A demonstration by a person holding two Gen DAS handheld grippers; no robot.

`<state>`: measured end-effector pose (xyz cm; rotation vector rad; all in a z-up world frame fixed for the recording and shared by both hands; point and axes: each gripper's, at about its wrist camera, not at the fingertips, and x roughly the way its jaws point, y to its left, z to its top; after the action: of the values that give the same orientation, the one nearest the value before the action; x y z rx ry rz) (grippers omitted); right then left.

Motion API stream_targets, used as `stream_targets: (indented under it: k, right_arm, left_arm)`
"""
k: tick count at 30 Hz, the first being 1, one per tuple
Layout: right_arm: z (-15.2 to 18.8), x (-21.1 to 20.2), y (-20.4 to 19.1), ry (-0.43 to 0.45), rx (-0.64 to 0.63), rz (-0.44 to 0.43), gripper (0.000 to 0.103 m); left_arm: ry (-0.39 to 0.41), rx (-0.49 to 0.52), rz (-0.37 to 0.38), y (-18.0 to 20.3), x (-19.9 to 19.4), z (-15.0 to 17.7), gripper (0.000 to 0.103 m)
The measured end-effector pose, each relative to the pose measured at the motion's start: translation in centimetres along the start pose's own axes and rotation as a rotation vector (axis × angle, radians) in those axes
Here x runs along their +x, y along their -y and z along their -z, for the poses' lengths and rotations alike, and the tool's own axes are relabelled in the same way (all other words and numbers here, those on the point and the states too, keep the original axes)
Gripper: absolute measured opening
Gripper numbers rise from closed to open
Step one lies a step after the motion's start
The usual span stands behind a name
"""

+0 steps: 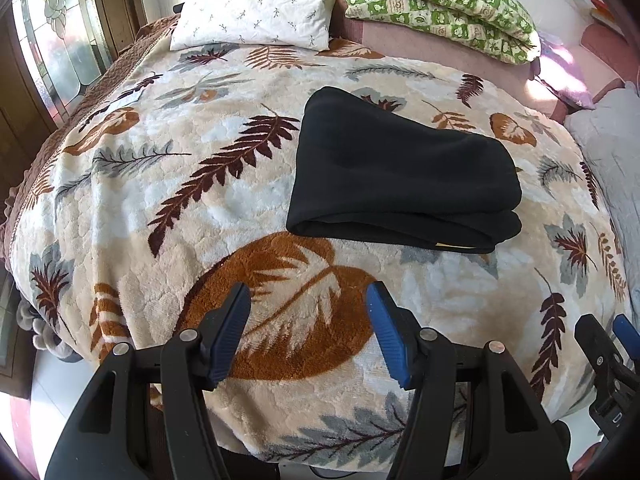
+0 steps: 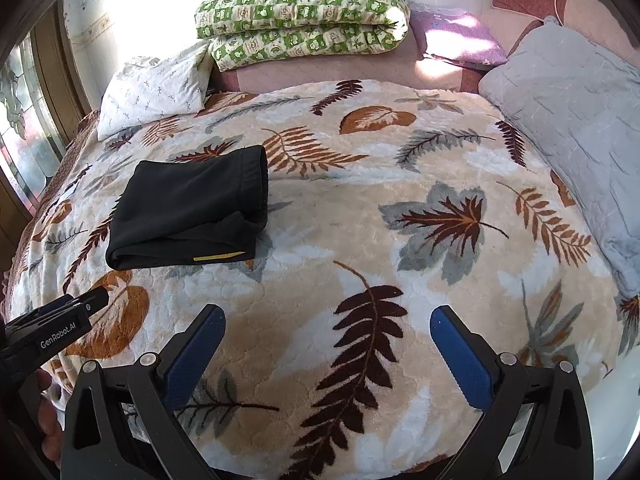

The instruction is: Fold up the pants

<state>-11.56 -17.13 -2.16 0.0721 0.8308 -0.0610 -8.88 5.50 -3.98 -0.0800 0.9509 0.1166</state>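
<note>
The black pants (image 1: 396,172) lie folded into a compact stack on the leaf-patterned blanket (image 1: 200,208). They also show in the right wrist view (image 2: 192,208), with a yellow tag at the front edge. My left gripper (image 1: 308,292) is open and empty, held above the blanket in front of the pants. My right gripper (image 2: 326,314) is open and empty, to the right of the pants and apart from them. The right gripper's edge shows in the left wrist view (image 1: 612,344), and the left gripper's body shows in the right wrist view (image 2: 60,320).
A white pillow (image 1: 256,16) and a folded green patterned quilt (image 1: 440,4) lie at the head of the bed. A grey pillow (image 2: 572,128) lies on the right side. A stained-glass window (image 1: 60,40) is on the left.
</note>
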Motion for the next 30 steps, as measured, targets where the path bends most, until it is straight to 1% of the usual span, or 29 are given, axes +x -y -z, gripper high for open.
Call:
stream_targets:
  k: [7,14,25,30]
  right_arm:
    - [0.3,-0.3,0.3,0.003,0.007,-0.011,0.103]
    - [0.4,-0.3,0.6,0.001,0.023,-0.012,0.103]
    - [-0.2,-0.2,0.1,0.007,0.001,-0.027,0.103]
    - [-0.2,0.0,0.4,0.003,0.013,-0.028,0.103]
  left_arm:
    - [0.057,0.006,-0.033,0.3,-1.0,0.1,0.060]
    - [0.057,0.017,-0.026,0.5,-1.0,0.0,0.060]
    - [0.065,0.009,-0.055,0.4,-1.1,-0.2,0.060]
    - [0.072,0.034,-0.086,0.5,-1.2,-0.1,0.060]
